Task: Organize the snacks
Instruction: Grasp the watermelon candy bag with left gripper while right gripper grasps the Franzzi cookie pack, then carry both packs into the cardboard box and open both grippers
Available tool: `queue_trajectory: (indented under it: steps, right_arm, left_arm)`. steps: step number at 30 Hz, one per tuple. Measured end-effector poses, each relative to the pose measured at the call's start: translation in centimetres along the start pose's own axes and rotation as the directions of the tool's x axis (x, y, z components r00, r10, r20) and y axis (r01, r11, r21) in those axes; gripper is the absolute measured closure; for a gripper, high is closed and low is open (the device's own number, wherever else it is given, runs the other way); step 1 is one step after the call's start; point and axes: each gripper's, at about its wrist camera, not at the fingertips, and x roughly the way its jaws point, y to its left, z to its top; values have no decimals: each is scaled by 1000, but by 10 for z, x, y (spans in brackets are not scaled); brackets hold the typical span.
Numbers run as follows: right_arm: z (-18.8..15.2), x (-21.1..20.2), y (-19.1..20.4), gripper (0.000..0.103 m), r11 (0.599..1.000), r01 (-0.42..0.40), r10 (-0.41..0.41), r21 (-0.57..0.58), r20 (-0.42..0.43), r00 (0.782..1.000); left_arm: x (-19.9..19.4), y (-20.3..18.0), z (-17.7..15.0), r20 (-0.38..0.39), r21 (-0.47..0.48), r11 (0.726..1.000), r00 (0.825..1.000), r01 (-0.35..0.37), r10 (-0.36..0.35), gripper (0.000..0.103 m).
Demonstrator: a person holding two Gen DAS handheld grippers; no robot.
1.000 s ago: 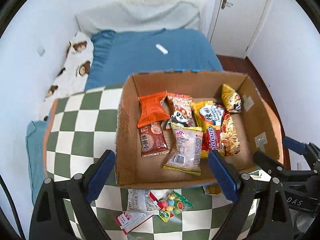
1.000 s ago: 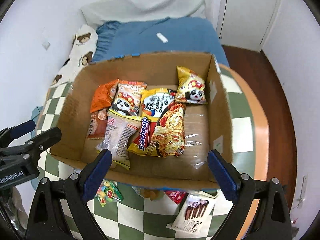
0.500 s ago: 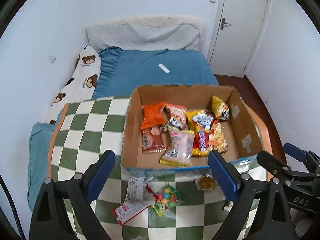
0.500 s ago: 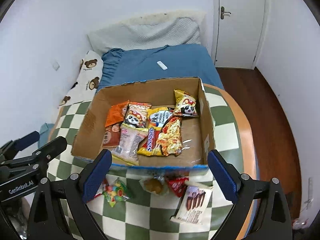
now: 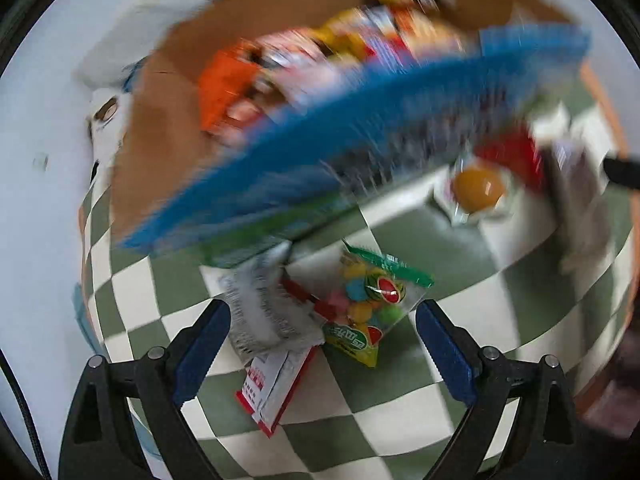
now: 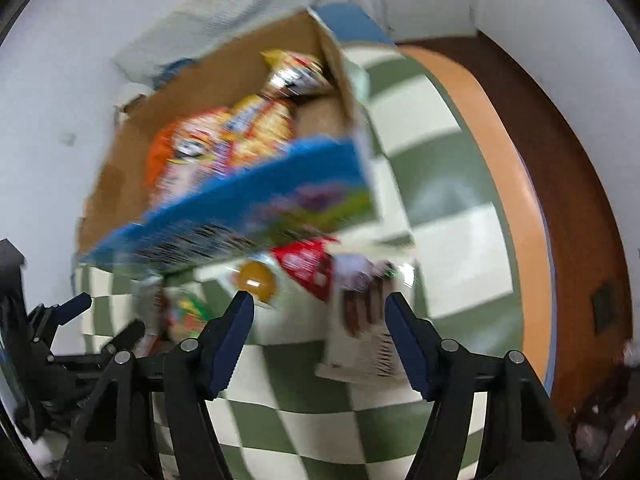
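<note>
Both grippers have dropped nearer the checkered surface (image 5: 400, 432) since the earlier frames. Left gripper (image 5: 322, 344) stands wide open above a candy bag (image 5: 372, 304) and a white packet (image 5: 264, 312), touching neither. Right gripper (image 6: 320, 320) has just been closing, jaws still apart, a chocolate-stick packet (image 6: 360, 332) between them, ungripped. Snack box (image 6: 240, 216) lies just beyond, blurred
</note>
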Motion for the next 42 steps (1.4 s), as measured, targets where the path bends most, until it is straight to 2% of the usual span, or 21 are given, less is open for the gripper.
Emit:
queue_trajectory:
  steps: [2, 6, 8, 10, 11, 13, 15, 17, 18, 19, 22, 23, 25, 27, 28, 30, 32, 33, 36, 40, 42]
  right_arm:
    - [-1, 13, -6, 25, 1000, 22, -21, 9, -31, 999]
    - [-4, 40, -12, 25, 997, 78, -78, 5, -73, 994]
    - [-7, 54, -12, 25, 997, 82, -81, 6, -97, 992]
    - [-11, 67, -11, 25, 997, 79, -79, 1, -119, 990]
    - [-14, 72, -10, 27, 997, 75, -76, -11, -121, 990]
    - [-20, 77, -10, 38, 996, 80, -83, -29, -115, 990]
    - [-28, 77, -11, 41, 996, 79, -84, -52, -98, 992]
    - [-35, 76, -11, 41, 994, 78, -85, -76, -100, 991]
    - [-40, 76, -11, 41, 993, 77, -86, -89, -107, 991]
    - [-44, 75, -11, 41, 992, 74, -85, -102, -114, 990]
    - [-64, 75, -8, 41, 985, 68, -90, -158, -140, 986]
    - [-70, 75, -7, 41, 983, 65, -91, -174, -147, 985]
    - [-81, 76, -3, 41, 976, 59, -94, -208, -163, 982]
    - [-87, 77, 0, 41, 972, 50, -91, -228, -173, 981]
    - [-90, 78, 1, 41, 971, 45, -89, -235, -179, 980]
    - [-92, 81, 6, 41, 968, 44, -90, -247, -180, 980]
    - [-93, 83, 8, 40, 967, 41, -91, -253, -190, 978]
    - [-92, 83, 6, 39, 972, 29, -77, -235, -197, 977]
    - [-81, 85, -5, 37, 989, -6, -26, -146, -217, 976]
    - [-70, 86, -10, 36, 993, -10, -14, -121, -191, 981]
    - [-70, 84, -9, 40, 991, -1, -24, -136, -181, 983]
  left_arm:
    - [14, -10, 3, -25, 60, 998, 1000, -9, 10, 8]
    - [40, -28, 7, -75, 137, 991, 997, 3, 7, 9]
    - [45, -37, 7, -82, 172, 985, 997, 14, 0, 16]
    - [49, -47, 4, -80, 208, 978, 997, 4, 13, 36]
    - [50, -50, 3, -91, 213, 977, 996, 10, 10, 40]
    - [47, -51, 1, -93, 183, 983, 996, 10, 8, 45]
    - [43, -48, -1, -102, 121, 992, 994, 37, -24, 46]
    - [42, -39, -8, -139, 7, 995, 986, 95, -93, 46]
    - [41, -35, -15, -159, -70, 987, 975, 147, -157, 46]
    - [41, -32, -20, -171, -124, 976, 965, 179, -199, 46]
    - [45, -19, -37, -185, -318, 907, 920, 277, -346, 46]
    - [47, -15, -41, -182, -372, 878, 904, 300, -386, 46]
    - [53, -6, -53, -161, -493, 797, 864, 349, -478, 46]
    - [59, -3, -63, -136, -557, 736, 832, 385, -538, 46]
    - [61, -3, -65, -132, -564, 727, 826, 392, -547, 46]
    - [64, -9, -65, -144, -536, 743, 824, 400, -548, 43]
    - [66, -15, -64, -162, -494, 773, 832, 398, -531, 42]
    - [65, -20, -63, -171, -461, 798, 843, 389, -510, 42]
    - [58, -34, -61, -174, -417, 836, 871, 357, -459, 42]
    - [48, -42, -69, -147, -453, 833, 895, 318, -422, 51]
    - [47, -35, -70, -134, -493, 808, 890, 322, -436, 52]
